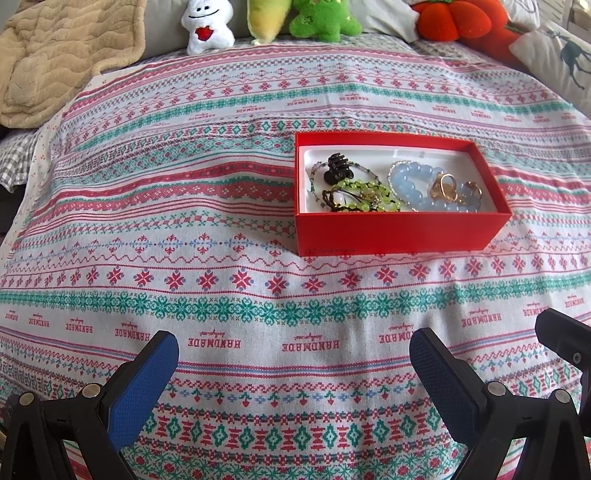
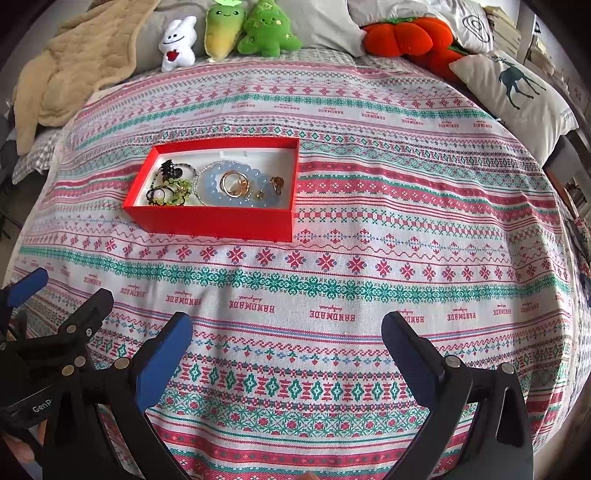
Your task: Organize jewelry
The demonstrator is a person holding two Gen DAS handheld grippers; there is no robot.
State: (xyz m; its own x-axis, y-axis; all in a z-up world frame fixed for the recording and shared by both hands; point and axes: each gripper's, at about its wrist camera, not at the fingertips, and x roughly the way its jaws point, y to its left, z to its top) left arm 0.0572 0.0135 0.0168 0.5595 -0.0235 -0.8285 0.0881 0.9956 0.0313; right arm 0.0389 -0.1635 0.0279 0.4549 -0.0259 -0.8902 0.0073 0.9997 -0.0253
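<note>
Left gripper (image 1: 293, 354) spread wide, holding nothing, right gripper (image 2: 287, 334) likewise gaping empty, red jewelry box (image 2: 207, 221) sitting farther off on the patterned cloth (image 2: 369, 258), well apart from both.

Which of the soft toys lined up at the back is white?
The small smiling plush at the left end, holding a red heart; its neighbours are yellow-green, green and orange-red.

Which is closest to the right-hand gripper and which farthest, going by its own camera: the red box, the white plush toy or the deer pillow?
From the right gripper, in the right wrist view:
1. Red box, ahead and to the left on the patterned cloth, jewelry inside.
2. Deer pillow, far right, at the cloth's edge.
3. White plush toy, back left, beyond the cloth.
The pillow and toy are close to call.
</note>
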